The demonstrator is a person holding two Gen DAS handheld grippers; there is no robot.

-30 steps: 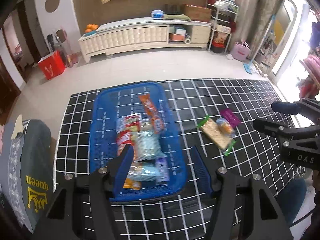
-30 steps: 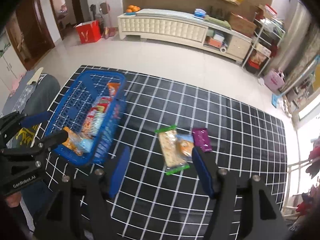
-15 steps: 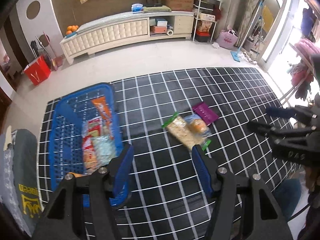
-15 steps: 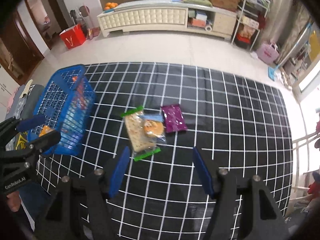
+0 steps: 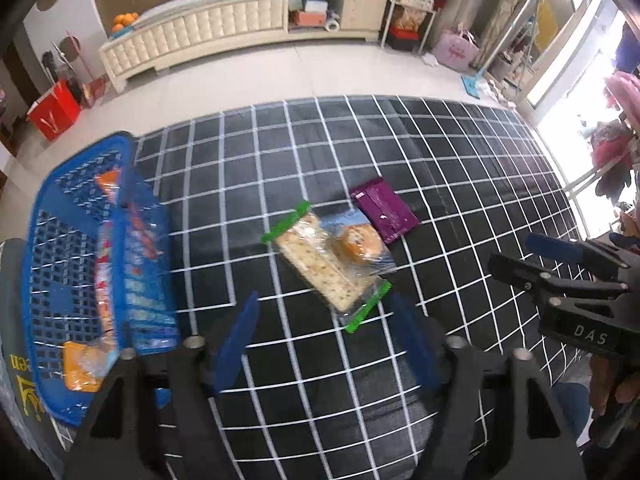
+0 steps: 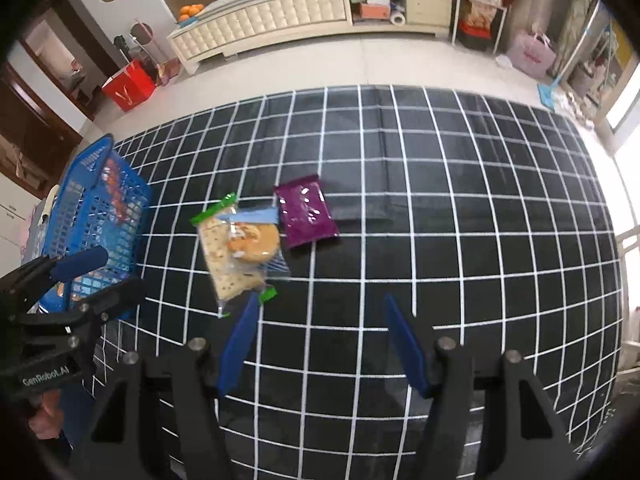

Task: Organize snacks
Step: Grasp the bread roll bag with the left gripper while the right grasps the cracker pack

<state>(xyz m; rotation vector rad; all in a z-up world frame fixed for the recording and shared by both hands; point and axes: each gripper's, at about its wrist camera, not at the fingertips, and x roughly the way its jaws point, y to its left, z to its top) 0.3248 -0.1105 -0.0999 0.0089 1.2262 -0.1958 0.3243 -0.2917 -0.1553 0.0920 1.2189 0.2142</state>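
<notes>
The right gripper (image 5: 560, 264), lettered "DAS", and the left gripper (image 6: 80, 276), lettered "GenRobot.AI", are hovering empty over the grid cloth (image 6: 460, 208); the right is standing half open, the left's jaws are opening. The cracker pack (image 5: 320, 268), bun pack (image 5: 360, 242) and purple packet (image 5: 384, 210) are lying together mid-cloth, with bare cloth all round. The blue basket (image 5: 52, 264) is sitting at the cloth's left edge.

- My fingers (image 5: 236, 340) carry blue pads on black frames.
- Blue lattice basket (image 5: 60, 280).
- Black tablecloth (image 6: 460, 200), white grid.
- Purple snack packet (image 6: 306, 216).
- Green-edged cracker pack (image 5: 320, 268).
</notes>
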